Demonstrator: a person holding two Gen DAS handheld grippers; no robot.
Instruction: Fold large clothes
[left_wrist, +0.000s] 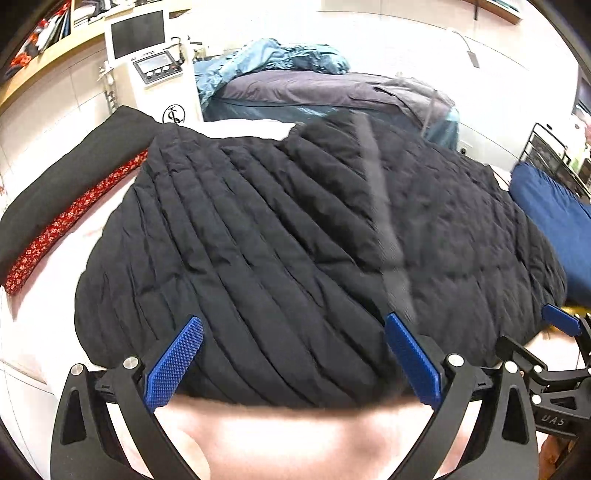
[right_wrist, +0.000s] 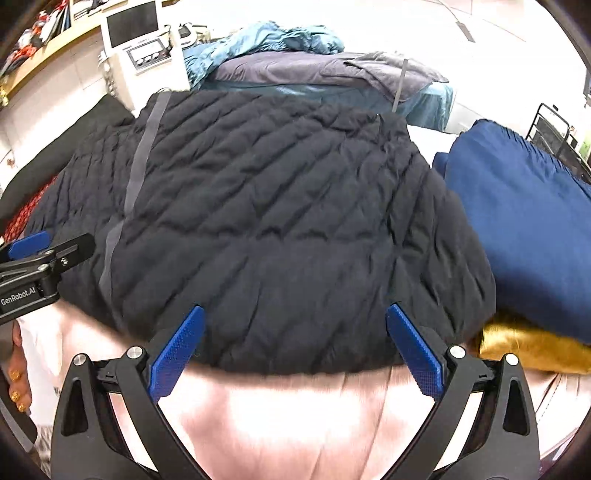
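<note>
The black quilted jacket lies spread flat on the pale pink sheet, its grey zip strip running up the middle. The left gripper hangs over the jacket's near hem, jaws spread wide — nothing between the blue pads, only fabric beneath them. The right gripper sits just beside it along the same hem, jaws equally wide and empty. Right of the jacket, a folded navy cloth rests on a gold one, both touching the jacket's edge. Left of the jacket lie a red floral strip and a black cloth. Beyond the jacket — a second bed with teal bedding and a white machine with a screen.
</note>
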